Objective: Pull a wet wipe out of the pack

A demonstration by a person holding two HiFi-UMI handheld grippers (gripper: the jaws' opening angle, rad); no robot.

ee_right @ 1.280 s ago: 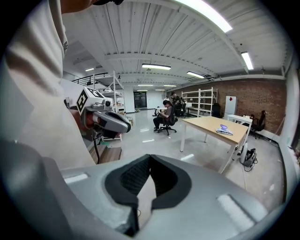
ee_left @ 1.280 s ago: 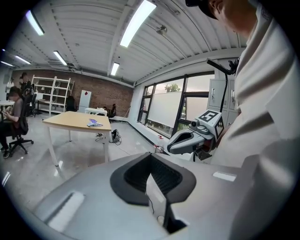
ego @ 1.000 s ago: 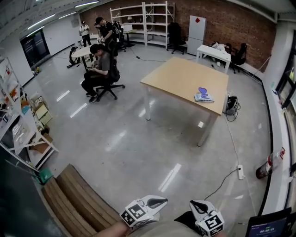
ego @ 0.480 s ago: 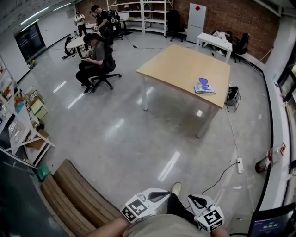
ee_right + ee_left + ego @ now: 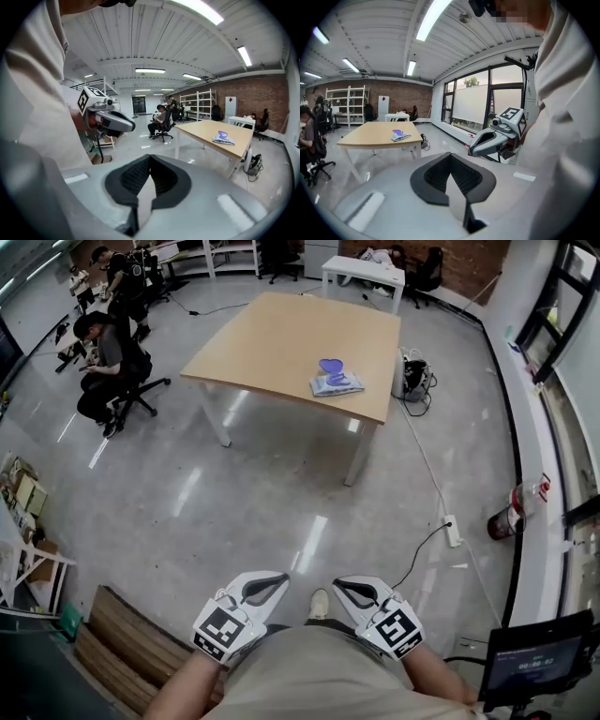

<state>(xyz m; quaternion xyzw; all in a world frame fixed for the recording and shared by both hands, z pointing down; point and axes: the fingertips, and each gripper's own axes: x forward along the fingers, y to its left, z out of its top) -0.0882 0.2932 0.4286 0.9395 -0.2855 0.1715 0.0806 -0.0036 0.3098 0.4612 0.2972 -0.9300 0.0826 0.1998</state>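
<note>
1. Well, far on the left a person (image 5: pixel 108 352) sits on a black chair with wheels.
2. Near on the left, some wooden slats (image 5: pixel 127 643) lie on the shiny grey floor.
3. The left tongs (image 5: pixel 279 580) are held low and close to the person's body. In the left gripper view the two black tips (image 5: pixel 450 157) press together, and nothing is between them.
4. A light wooden worktop (image 5: pixel 272 329) on white legs stands far ahead, in the middle of the room.
5. The wet wipe pack (image 5: pixel 335 382) lies flat on the worktop, close to its right edge. It is pale, with a purple flap on top. It is well apart from both tongs, and nothing touches it.
6. The right tongs (image 5: pixel 341 585) sit just beside the left ones, also low and close to the body. In the right gripper view their tips (image 5: pixel 150 158) are closed tight too, with nothing in them.
7. Between the two tongs, the toe of a shoe (image 5: pixel 320 602) shows on the floor.
8. To the right, a white power strip (image 5: pixel 453 531) lies on the floor with a black cord.
9. Further right, a red bottle shape (image 5: pixel 509 514) stands by the wall.
10. Near on the right is a small dark screen (image 5: pixel 532 667).
</note>
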